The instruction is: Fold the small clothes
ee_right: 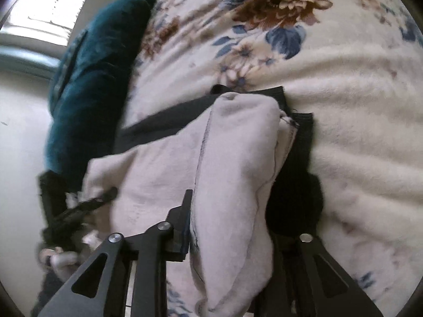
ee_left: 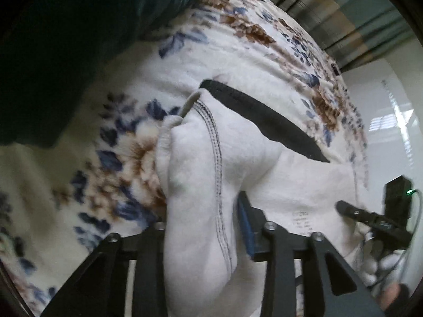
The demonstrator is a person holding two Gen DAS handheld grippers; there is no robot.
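A small white garment [ee_left: 277, 185] with a black waistband [ee_left: 264, 121] and dark stitched seams lies on the floral blanket [ee_left: 224, 60]. My left gripper [ee_left: 203, 227] is shut on a bunched fold of it, cloth filling the gap between the fingers. My right gripper [ee_right: 224, 227] is shut on another fold of the same garment [ee_right: 232, 158], whose black band [ee_right: 298, 142] hangs behind it. Each gripper shows at the edge of the other's view: the right one [ee_left: 370, 216] in the left wrist view, the left one [ee_right: 79, 206] in the right wrist view.
A dark teal pillow [ee_right: 92, 79] lies at the blanket's edge; it also shows in the left wrist view [ee_left: 66, 39]. Striped curtains [ee_left: 343, 21] and a bright window [ee_right: 53, 0] are beyond the bed [ee_right: 357, 105].
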